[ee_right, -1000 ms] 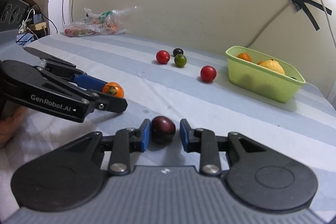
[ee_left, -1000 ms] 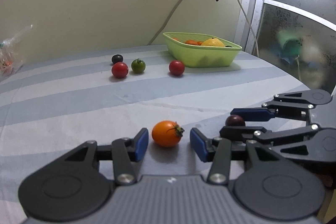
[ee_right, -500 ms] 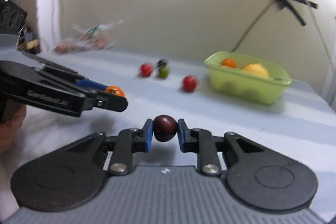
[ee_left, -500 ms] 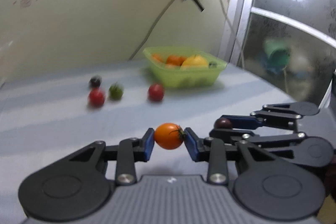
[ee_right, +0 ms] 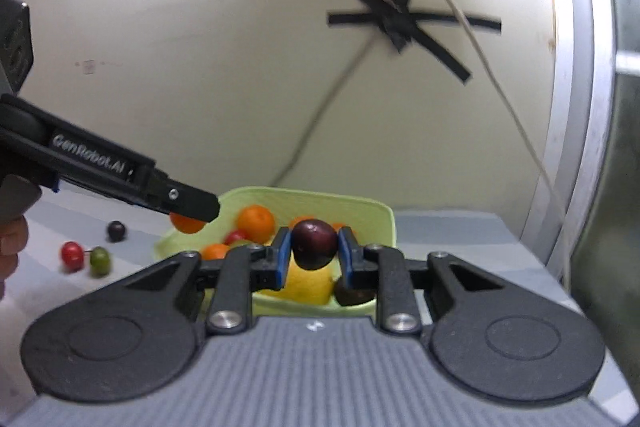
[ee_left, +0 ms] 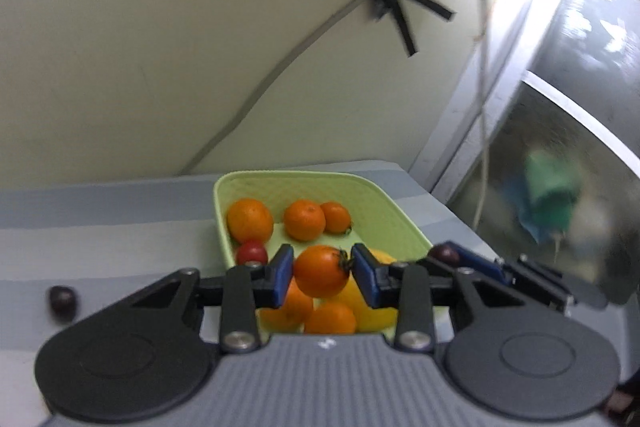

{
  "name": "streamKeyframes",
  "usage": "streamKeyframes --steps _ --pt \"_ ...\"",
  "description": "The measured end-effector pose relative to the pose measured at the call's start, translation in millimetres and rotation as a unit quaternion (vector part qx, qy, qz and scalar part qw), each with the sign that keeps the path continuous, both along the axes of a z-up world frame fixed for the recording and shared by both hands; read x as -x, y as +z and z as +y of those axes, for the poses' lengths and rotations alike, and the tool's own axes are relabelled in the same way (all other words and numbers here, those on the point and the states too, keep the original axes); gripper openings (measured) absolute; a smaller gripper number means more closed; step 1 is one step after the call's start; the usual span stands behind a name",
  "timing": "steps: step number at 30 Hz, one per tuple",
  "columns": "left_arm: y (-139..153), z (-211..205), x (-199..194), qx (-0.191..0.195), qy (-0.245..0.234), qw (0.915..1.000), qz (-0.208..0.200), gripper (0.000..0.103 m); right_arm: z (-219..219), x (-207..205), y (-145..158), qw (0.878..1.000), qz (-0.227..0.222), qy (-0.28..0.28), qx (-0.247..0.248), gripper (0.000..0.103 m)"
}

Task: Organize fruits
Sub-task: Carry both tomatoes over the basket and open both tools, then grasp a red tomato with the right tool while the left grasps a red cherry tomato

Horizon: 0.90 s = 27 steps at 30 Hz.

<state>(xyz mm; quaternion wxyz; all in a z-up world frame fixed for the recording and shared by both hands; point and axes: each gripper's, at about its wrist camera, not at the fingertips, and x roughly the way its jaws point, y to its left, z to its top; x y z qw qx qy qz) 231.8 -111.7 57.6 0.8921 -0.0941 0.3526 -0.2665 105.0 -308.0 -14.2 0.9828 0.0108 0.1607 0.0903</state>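
A second ago both fruits sat on the striped tablecloth (ee_left: 120,239) with my jaws standing loose either side of them; now both are off the cloth and over the green basket (ee_left: 384,203). My left gripper (ee_left: 322,273) has closed in over that second, and its blue pads are clamped on the orange tomato (ee_left: 322,270), which hangs above the oranges and the yellow fruit already in the basket. My right gripper (ee_right: 312,253) is pinched nearly shut on the dark plum (ee_right: 314,243), held over the basket's near end (the left gripper's finger crosses that view at the left). So I judge the carry done and the release next for both. A dark fruit (ee_right: 116,230), a red one (ee_right: 72,254) and a green one (ee_right: 99,259) wait on the cloth, well apart from the basket.
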Motion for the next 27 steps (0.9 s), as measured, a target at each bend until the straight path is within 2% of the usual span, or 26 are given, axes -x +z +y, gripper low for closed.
streamKeyframes --steps 3,4,5,6,11,15,20,23,27 --pt "-9 -4 -20 0.015 -0.003 0.9997 0.018 0.038 -4 -11 -7 1.0 0.0 -0.003 -0.008 0.03" --pt "-12 -5 -23 0.016 -0.002 0.9997 0.019 0.042 -4 -10 -8 1.0 -0.003 -0.009 -0.012 0.034" --pt "-13 -8 -28 0.014 -0.001 0.9997 0.018 0.044 -2 -11 -8 1.0 -0.005 -0.016 -0.014 0.045" --pt "-15 -10 -30 0.014 0.0 0.9997 0.018 0.045 -3 -11 -8 1.0 -0.007 -0.019 -0.016 0.049" --pt "-14 0 -24 0.027 0.005 0.9993 0.024 0.045 -9 3 -4 0.999 -0.029 -0.022 -0.038 0.051" --pt "3 40 10 0.05 0.016 0.9986 0.003 0.045 -4 20 4 0.998 -0.042 0.007 -0.056 0.051" --pt "9 117 66 0.063 0.06 0.9961 -0.016 0.046 28 48 2 0.993 -0.019 0.097 -0.056 0.051" --pt "-6 156 89 0.043 0.1 0.9941 0.0 0.046 58 58 -9 0.989 0.012 0.146 -0.025 0.05" --pt "-22 179 103 0.022 0.131 0.9911 0.014 0.046 96 62 -20 0.982 0.041 0.179 0.033 0.049"
